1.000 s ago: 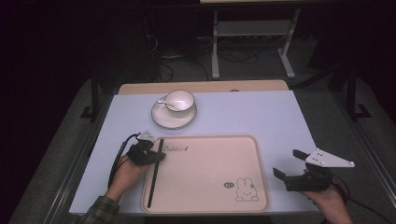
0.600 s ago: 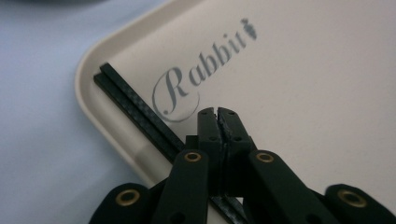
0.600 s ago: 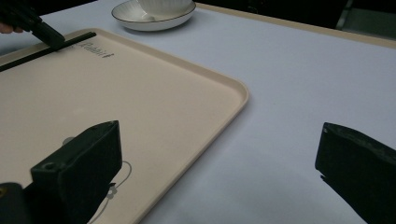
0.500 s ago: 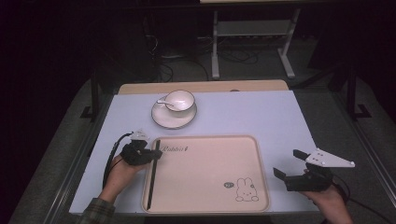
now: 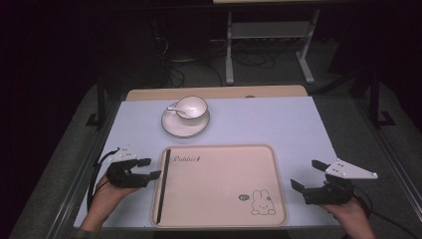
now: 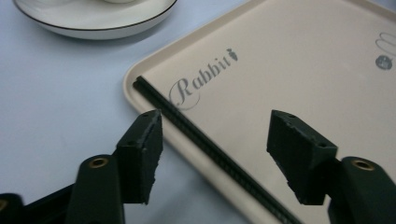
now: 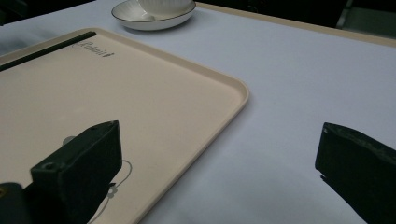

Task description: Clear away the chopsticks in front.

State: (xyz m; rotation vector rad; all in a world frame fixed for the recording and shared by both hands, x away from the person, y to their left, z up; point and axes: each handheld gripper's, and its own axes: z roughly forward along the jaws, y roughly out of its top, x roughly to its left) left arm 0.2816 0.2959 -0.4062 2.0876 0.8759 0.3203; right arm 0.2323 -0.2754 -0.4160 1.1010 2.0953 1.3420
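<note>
Black stick (image 6: 205, 144) on tray (image 6: 289, 70), below just-opened left gripper (image 6: 215, 154) jaws, released.

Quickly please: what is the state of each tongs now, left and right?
Left tongs: open, jaws just opened, nothing held; the thin black stick lies on the beige plastic tray.
Right tongs: open, empty.

Dim room, black surround beyond table (image 5: 298, 124) in high view. Light from above, pooled on pale tabletop and tray (image 5: 219, 184); soft, grainy, low contrast. Faint short shadows under saucer (image 5: 185, 123). No hard glare, mild sheen on tray (image 6: 299, 60) in left gripper view. Near jaws soft, slightly blurred in 2 gripper views; saucer (image 7: 154, 14) at far edge out of focus.
</note>
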